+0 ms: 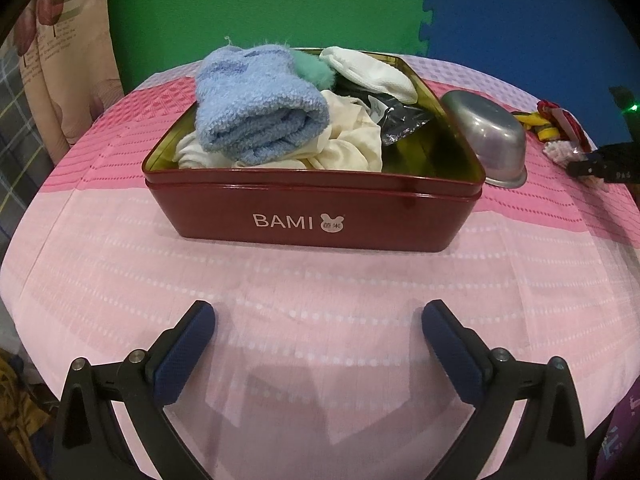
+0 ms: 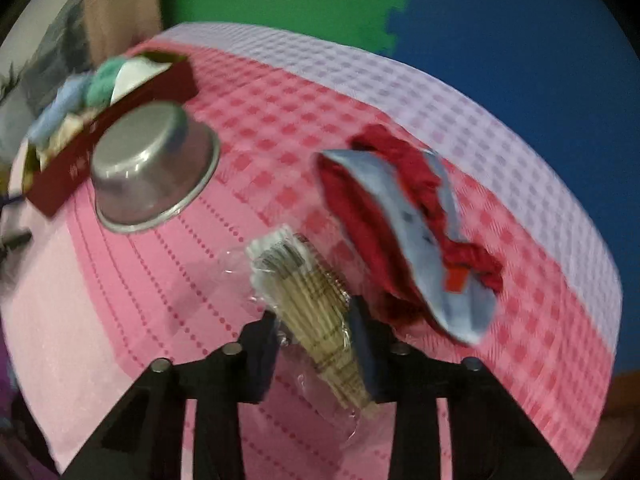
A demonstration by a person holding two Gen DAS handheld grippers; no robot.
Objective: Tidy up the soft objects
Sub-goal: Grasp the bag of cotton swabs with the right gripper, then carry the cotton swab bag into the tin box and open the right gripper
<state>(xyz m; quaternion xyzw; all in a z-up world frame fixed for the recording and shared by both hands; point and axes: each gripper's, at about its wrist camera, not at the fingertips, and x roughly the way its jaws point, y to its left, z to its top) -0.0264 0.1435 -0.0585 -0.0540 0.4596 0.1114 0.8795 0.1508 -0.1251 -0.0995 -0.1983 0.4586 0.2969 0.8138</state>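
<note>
Right wrist: right claw [image 2: 316, 326] grips wrapped beige sock [image 2: 316, 300]; left claw [image 1: 319, 322] wide, empty.

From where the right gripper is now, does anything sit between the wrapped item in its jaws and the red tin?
Yes. The upturned metal bowl sits on the pink cloth against the red tin, on the side facing the right gripper, which grips the plastic-wrapped bundle. Nothing else visible stands between.

A table draped in a pink-and-lilac patterned cloth [image 1: 120, 264] carries a red BAMI tin [image 1: 316, 216], an upturned metal bowl [image 1: 486, 136] just beside it, and a red-and-blue cloth [image 2: 412, 232] well apart.
</note>
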